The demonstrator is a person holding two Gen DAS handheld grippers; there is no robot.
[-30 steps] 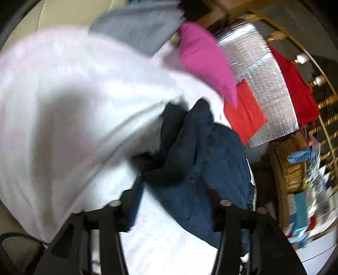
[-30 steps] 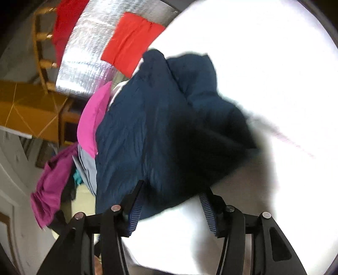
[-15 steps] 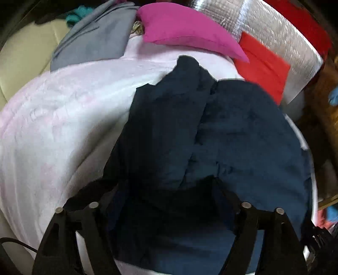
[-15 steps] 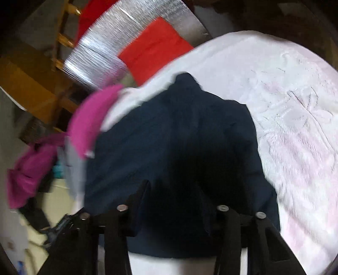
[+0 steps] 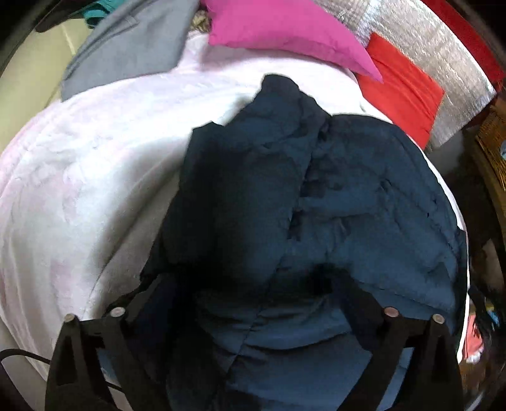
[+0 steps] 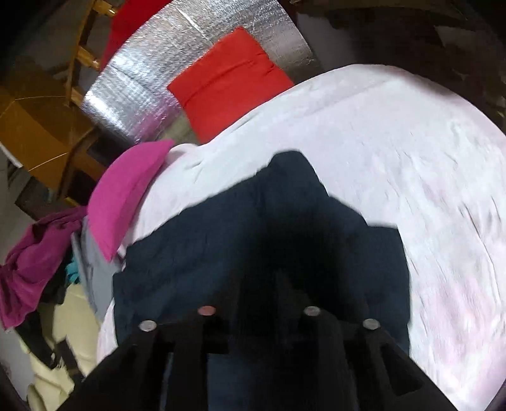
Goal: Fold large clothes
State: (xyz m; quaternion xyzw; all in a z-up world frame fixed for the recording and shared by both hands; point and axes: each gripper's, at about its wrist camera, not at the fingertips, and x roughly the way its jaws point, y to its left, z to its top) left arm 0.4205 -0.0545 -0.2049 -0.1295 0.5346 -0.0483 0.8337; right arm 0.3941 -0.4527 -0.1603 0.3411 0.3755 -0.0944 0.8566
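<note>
We have the navy jacket (image 5: 332,196) spread on the pale pink blanket (image 5: 79,177), directly ahead of and beneath both claws. Our left gripper (image 5: 253,300) stands wide, its fingers straddling the near hem with cloth bunched between them but not pinched. Our right gripper (image 6: 259,294) looks narrow, its pins drawn close together over the dark fabric (image 6: 253,227); the view is blurred and shadowed there, so we cannot tell whether it has actually closed on the cloth.

The jacket looks padded and quilted: soft, bulky, fairly light, likely slick-faced and springy, so folds may puff back open. We judge the best hold is at the hem corners or a seam edge, taking a thick bite through both layers. Beyond the left claw's tips lie a magenta pillow (image 5: 284,28) and a grey garment (image 5: 126,47).
</note>
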